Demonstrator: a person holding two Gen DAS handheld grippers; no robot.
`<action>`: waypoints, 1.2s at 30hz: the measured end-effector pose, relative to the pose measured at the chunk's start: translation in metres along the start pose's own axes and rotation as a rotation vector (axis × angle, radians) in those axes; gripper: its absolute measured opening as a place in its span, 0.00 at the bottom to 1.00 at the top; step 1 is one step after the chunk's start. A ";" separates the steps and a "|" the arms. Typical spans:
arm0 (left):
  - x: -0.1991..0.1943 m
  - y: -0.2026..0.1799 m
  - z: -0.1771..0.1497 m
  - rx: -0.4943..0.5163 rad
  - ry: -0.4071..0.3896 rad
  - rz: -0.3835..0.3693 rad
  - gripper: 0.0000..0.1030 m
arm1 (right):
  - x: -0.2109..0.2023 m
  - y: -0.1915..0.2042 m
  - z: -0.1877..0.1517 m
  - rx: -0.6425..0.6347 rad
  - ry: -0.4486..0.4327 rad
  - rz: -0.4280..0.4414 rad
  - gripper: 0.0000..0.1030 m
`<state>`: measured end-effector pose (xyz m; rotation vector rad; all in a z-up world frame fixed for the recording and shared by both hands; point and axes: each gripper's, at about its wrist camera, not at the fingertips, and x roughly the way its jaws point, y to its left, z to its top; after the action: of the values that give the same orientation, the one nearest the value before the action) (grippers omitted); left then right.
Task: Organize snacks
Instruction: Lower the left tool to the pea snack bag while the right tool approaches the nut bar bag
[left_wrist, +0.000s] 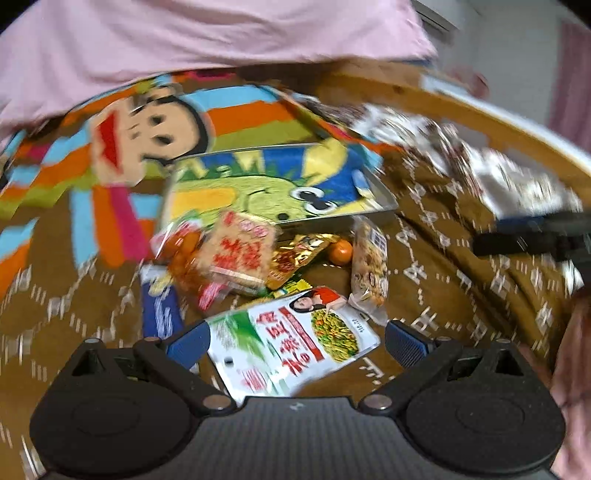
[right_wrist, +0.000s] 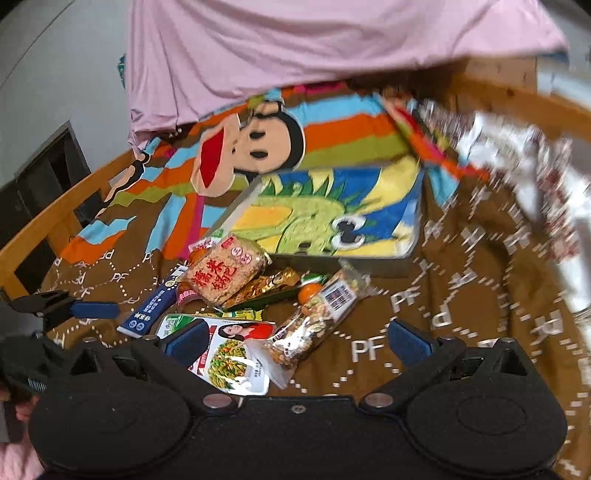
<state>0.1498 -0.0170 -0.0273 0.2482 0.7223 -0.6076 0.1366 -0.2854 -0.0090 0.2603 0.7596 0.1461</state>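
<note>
A heap of snack packs lies on a brown blanket in front of a grey tray (left_wrist: 384, 192) (right_wrist: 369, 264) lined with a dinosaur towel. My left gripper (left_wrist: 295, 341) is open, its fingers either side of a white and green packet (left_wrist: 295, 343). My right gripper (right_wrist: 295, 341) is open, low over a clear nut pack (right_wrist: 314, 321) and the white packet (right_wrist: 229, 354). Beyond lie a red-lettered rice cracker pack (left_wrist: 240, 251) (right_wrist: 229, 273), a gold pack (left_wrist: 299, 254), an orange (left_wrist: 340, 253) (right_wrist: 308, 291) and a blue box (left_wrist: 160, 314) (right_wrist: 151, 306).
A striped cartoon blanket (right_wrist: 332, 125) and pink cloth (right_wrist: 295, 48) lie behind the tray. A wooden bed rail (right_wrist: 55, 214) runs along the left and far edge. A patterned white cloth (right_wrist: 517, 166) lies at the right. The other gripper shows at the left edge in the right wrist view (right_wrist: 74, 308).
</note>
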 end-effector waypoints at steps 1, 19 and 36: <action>0.005 -0.002 0.003 0.050 0.008 -0.009 1.00 | 0.011 -0.004 0.003 0.020 0.028 0.005 1.00; 0.093 -0.021 0.008 0.536 0.310 -0.189 1.00 | 0.114 -0.031 0.019 0.269 0.264 0.112 0.99; 0.122 -0.031 0.011 0.495 0.471 -0.087 0.97 | 0.124 -0.032 0.013 0.299 0.320 0.060 0.51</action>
<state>0.2086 -0.0994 -0.1030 0.8410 1.0316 -0.8194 0.2356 -0.2901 -0.0912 0.5531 1.0940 0.1320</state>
